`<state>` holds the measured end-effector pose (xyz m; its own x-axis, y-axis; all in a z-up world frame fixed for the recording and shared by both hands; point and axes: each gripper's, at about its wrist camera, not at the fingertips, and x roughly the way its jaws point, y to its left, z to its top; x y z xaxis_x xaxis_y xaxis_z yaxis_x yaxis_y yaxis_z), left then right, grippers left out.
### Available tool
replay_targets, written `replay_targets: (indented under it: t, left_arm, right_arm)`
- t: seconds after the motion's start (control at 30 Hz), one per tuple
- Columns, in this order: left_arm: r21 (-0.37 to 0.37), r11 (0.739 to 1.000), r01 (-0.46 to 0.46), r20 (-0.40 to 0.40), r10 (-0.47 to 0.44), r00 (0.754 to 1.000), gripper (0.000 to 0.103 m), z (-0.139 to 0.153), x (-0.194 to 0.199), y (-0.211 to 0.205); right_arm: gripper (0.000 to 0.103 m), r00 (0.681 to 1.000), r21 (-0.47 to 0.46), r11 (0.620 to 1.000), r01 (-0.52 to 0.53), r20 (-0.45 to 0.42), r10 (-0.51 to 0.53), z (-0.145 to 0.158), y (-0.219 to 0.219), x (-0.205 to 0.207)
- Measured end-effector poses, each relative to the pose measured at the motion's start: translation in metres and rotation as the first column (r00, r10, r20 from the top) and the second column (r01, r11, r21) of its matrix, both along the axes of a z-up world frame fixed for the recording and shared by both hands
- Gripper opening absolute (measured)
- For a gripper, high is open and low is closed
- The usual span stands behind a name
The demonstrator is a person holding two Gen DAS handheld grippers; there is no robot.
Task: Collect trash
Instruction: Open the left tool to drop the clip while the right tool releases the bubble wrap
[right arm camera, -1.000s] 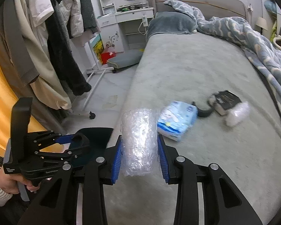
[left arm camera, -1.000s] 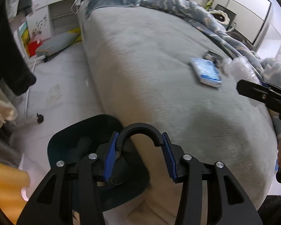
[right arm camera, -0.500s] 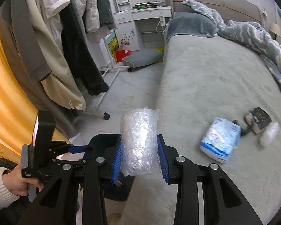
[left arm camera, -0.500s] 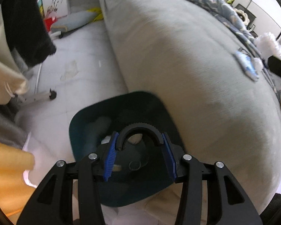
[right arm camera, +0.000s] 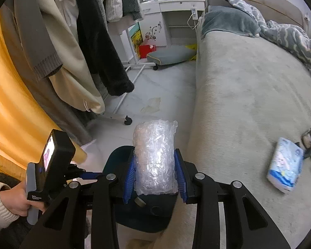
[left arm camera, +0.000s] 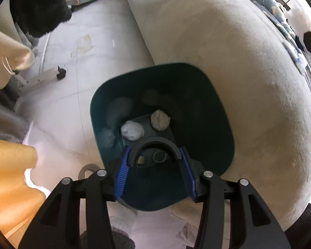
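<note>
1. Right gripper point(right arm camera: 154, 174) clamps a crinkly clear bubble-wrap roll point(right arm camera: 154, 159), upright between its ribbed blue pads
2. Left gripper point(left arm camera: 154, 167) pinches a curved black bin handle point(left arm camera: 154, 144)
3. Glossy teal bin point(left arm camera: 213, 128) below holds crumpled paper balls point(left arm camera: 132, 130)

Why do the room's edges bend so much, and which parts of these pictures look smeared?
Left wrist view: the fisheye lens bows the bed, and the bin rim is smeared. Right wrist view: the blue packet on the bed is streaked, while the plastic wrap in the right tongs stays sharp.
</note>
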<state>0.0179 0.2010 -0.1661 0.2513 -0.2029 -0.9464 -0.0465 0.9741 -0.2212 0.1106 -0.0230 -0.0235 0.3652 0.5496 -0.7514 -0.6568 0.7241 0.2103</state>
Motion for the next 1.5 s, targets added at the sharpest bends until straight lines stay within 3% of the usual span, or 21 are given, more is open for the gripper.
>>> replay_targets:
  t: [0.1,0.17,0.23,0.6,0.93,1.27,1.43,1.5]
  left_arm:
    - [-0.023,1.000,0.018,-0.031,-0.019,0.999,0.053,-0.006,-0.002,0.003]
    - [-0.040,0.999,0.036,-0.033,-0.037,0.999,0.063,-0.007,-0.005,0.006]
    - [-0.041,0.998,0.043,-0.024,-0.044,0.999,0.065,-0.006,-0.008,0.010]
    - [-0.065,0.998,0.006,0.033,-0.004,0.999,0.066,0.009,-0.009,0.036]
    - [-0.068,0.997,-0.018,0.155,0.029,0.987,0.065,0.036,-0.012,0.050]
    - [-0.051,0.998,-0.033,0.304,0.047,0.951,0.061,0.066,-0.016,0.058]
    - [-0.006,1.000,-0.018,0.417,0.019,0.909,0.062,0.094,-0.022,0.054]
    - [0.019,0.999,-0.031,0.467,0.019,0.884,0.064,0.105,-0.024,0.052]
  right_arm:
    - [0.036,1.000,-0.002,1.000,-0.008,-0.016,0.008,-0.006,0.011,0.002]
    - [0.036,0.999,0.001,1.000,-0.012,-0.031,0.012,-0.010,0.017,0.004]
    - [0.036,0.999,-0.003,1.000,-0.014,-0.042,0.014,-0.014,0.023,0.006]
    - [0.036,0.993,-0.050,0.998,-0.041,-0.112,0.035,-0.043,0.052,0.007]
    - [0.036,0.978,-0.107,0.993,-0.056,-0.207,0.032,-0.078,0.071,0.010]
    - [0.036,0.956,-0.185,0.978,-0.092,-0.292,0.034,-0.115,0.086,0.006]
    - [0.038,0.948,-0.213,0.971,-0.109,-0.315,0.038,-0.124,0.087,0.002]
    - [0.049,0.945,-0.215,0.970,-0.116,-0.323,0.041,-0.126,0.086,0.000]
